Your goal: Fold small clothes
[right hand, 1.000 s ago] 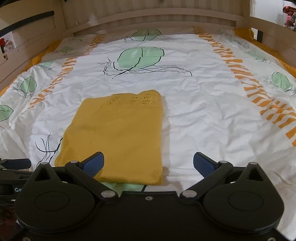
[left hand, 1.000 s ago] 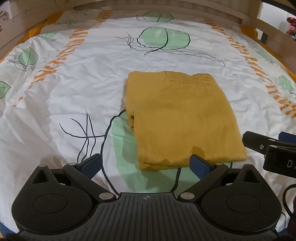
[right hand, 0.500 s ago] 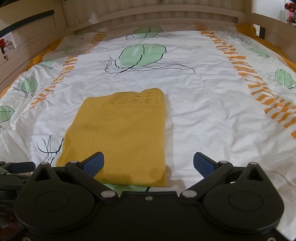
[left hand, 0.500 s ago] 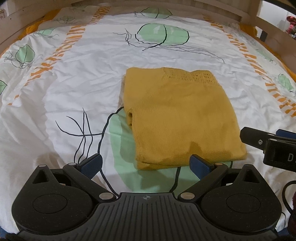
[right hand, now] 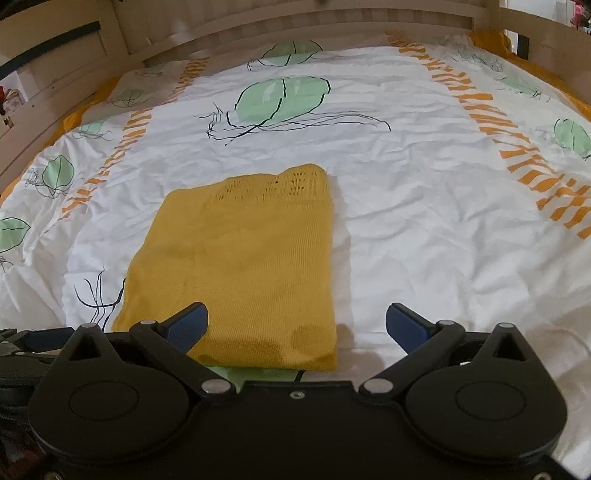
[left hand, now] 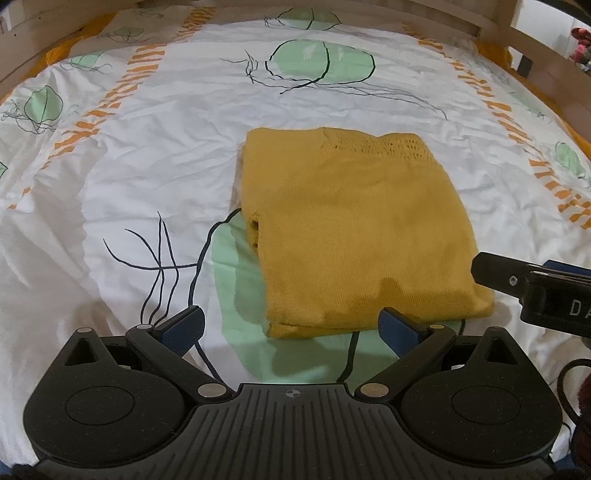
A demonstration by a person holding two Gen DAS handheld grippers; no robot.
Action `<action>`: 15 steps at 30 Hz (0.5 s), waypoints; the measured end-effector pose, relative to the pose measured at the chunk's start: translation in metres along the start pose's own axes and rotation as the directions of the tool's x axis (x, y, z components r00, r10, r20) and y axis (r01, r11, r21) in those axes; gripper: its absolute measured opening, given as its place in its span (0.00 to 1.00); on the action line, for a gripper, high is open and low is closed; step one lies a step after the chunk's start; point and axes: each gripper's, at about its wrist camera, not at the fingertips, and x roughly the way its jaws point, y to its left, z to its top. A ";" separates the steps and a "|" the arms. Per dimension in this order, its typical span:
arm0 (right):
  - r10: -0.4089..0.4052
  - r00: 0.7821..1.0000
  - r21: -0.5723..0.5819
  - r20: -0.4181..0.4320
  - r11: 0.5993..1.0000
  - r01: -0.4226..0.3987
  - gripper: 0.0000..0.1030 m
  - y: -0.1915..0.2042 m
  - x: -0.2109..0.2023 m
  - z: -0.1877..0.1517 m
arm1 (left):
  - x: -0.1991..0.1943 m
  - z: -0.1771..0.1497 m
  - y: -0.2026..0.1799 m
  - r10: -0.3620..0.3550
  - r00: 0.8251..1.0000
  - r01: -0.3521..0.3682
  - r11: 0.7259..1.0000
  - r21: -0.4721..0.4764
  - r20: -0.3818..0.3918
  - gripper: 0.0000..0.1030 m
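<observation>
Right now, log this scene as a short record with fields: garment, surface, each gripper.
garment: yellow knit garment, folded into a flat rectangle, openwork band at the far edge
surface: white bedspread with green leaf and orange stripe print; wooden bed frame behind
left gripper: open, empty, at the garment's near edge
right gripper: open, empty, at the garment's near right corner
fold state: looks folded, lying free

The folded top (left hand: 354, 236) lies flat on the bed cover (left hand: 147, 177). Both grippers sit near its front edge, left gripper (left hand: 291, 326) beside right gripper (right hand: 297, 326).
</observation>
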 end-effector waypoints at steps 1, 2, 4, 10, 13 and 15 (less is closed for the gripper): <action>0.002 1.000 0.002 -0.003 1.000 -0.002 0.99 0.000 0.001 0.000 | 0.000 0.000 0.000 0.000 1.000 0.000 1.000 0.000 -0.002 0.98; 0.004 1.000 0.004 -0.006 1.000 -0.004 0.99 -0.001 0.001 0.000 | 0.001 0.000 0.000 0.001 1.000 -0.001 1.000 0.001 -0.004 0.98; 0.007 1.000 0.009 -0.008 1.000 -0.007 0.99 -0.001 0.002 0.000 | 0.002 0.000 -0.001 0.000 1.000 0.000 1.000 0.003 -0.006 0.98; 0.011 1.000 0.021 -0.015 1.000 -0.011 0.99 -0.003 0.006 -0.001 | 0.003 0.001 -0.002 -0.002 1.000 0.002 1.000 0.009 -0.009 0.98; 0.012 1.000 0.026 -0.021 1.000 -0.012 0.99 -0.003 0.008 -0.001 | 0.004 0.002 -0.002 -0.004 1.000 0.004 1.000 0.010 -0.011 0.98; 0.013 1.000 0.029 -0.025 0.999 -0.013 0.99 -0.004 0.009 -0.001 | 0.004 0.002 -0.003 -0.004 1.000 0.004 1.000 0.011 -0.011 0.98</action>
